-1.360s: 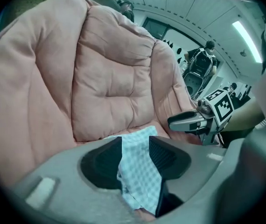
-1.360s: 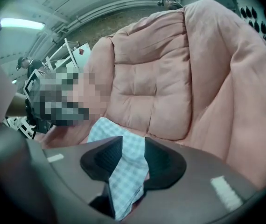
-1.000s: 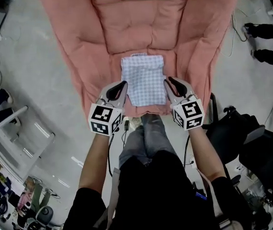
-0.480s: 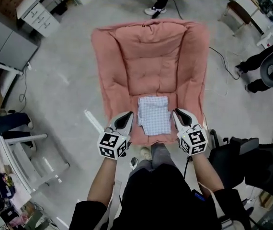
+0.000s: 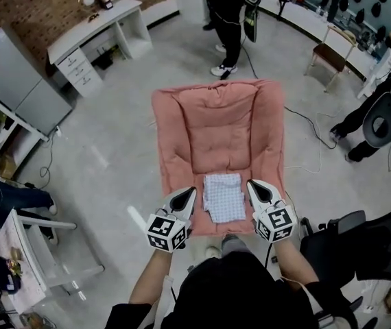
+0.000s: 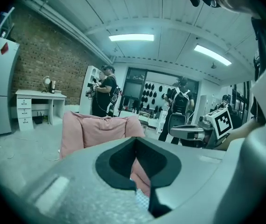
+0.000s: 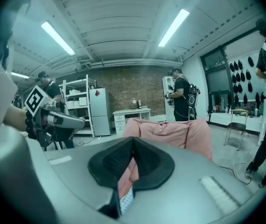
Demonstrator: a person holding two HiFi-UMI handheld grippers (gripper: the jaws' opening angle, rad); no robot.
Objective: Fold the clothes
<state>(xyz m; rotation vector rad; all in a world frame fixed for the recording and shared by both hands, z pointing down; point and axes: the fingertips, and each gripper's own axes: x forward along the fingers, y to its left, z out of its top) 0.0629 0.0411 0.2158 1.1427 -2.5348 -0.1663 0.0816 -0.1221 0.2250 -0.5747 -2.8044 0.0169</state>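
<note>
Two tongs shut and empty: left tongs (image 5: 191, 191); right tongs (image 5: 251, 184), just closed on nothing. Between them, folded checked cloth (image 5: 223, 196) flat at near edge of pink cushion (image 5: 216, 125).

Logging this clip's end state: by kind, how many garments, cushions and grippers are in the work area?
Folded blue-checked garment: 1
Pink padded cushion: 1
Grippers: 2 (left gripper, shut; right gripper, jaws just closed, empty)
Total: 4

claws 2 (left claw (image 5: 191, 191), right claw (image 5: 250, 184)) | checked cloth (image 5: 223, 196) 1 | pink cushion (image 5: 216, 125) 1 | white desk (image 5: 94, 25) 1
</note>
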